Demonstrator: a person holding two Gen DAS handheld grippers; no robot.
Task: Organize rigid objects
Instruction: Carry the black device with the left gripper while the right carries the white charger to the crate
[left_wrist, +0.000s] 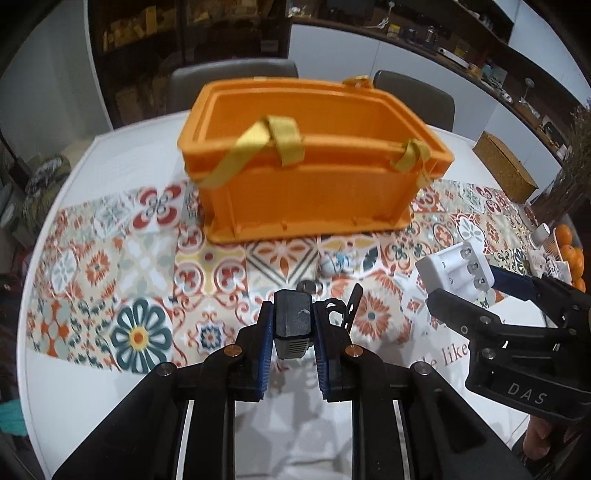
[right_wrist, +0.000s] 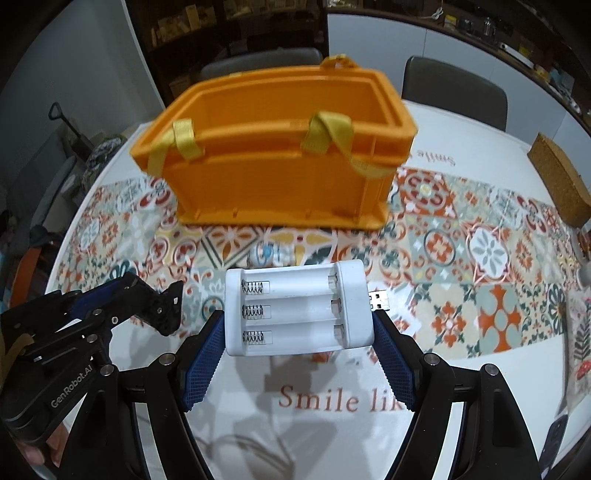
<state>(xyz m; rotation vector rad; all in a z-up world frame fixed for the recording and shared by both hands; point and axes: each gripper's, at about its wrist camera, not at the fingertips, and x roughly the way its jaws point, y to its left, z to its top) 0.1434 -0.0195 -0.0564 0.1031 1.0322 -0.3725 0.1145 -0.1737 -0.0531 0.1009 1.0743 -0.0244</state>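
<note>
My left claw (left_wrist: 293, 325) held level and low in front of me, blue-padded fingers (left_wrist: 266, 354) pinched narrow on a small black block, my right claw (right_wrist: 299, 325) beside it, fingers (right_wrist: 205, 363) spread wide, clamping a white battery charger by its ends

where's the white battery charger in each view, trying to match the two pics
Left wrist view: the white plastic battery charger sits at right of centre, held in the right gripper.
Right wrist view: it fills the lower centre, clamped between the blue pads.
Shared landmark: the orange plastic crate with yellow straps stands behind it in both views.
</note>
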